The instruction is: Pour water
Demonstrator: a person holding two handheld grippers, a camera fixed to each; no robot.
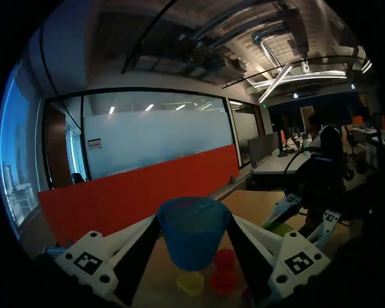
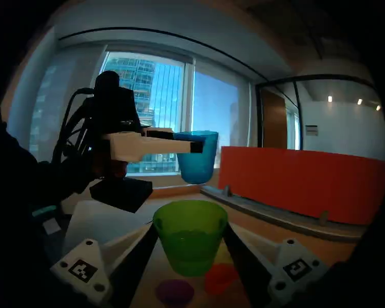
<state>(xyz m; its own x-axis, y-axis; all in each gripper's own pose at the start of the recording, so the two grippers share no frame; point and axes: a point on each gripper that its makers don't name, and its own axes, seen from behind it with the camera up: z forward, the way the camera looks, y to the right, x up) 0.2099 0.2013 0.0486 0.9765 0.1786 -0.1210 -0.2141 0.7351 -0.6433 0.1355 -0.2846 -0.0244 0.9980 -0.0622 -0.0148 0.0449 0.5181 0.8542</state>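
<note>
The left tool (image 1: 193,222) is closed part-way, and a blue cup (image 1: 193,236) is clamped between its two fingers, one pressed on each side of the cup wall. The cup is held upright, just ahead of the fingertips and raised above the tabletop (image 1: 249,199). Below it and slightly to the tool's right, a yellow small cup (image 1: 191,283) and two red small cups (image 1: 224,258) are seen standing on the tabletop.

The right tool (image 2: 190,230) is likewise closed part-way, and a green cup (image 2: 190,241) is gripped between its fingers, upright, with its open rim facing up. A purple small cup (image 2: 175,291) and a red one (image 2: 220,277) lie beneath it on the wood.

In the right gripper view the left tool (image 2: 185,141) is seen ahead and higher, to the left, with the blue cup (image 2: 196,156) held level above the green cup and well apart from it. In the left gripper view the green cup (image 1: 277,228) is seen lower and to the right. An orange partition (image 2: 305,179) is seen beyond the tabletop.
</note>
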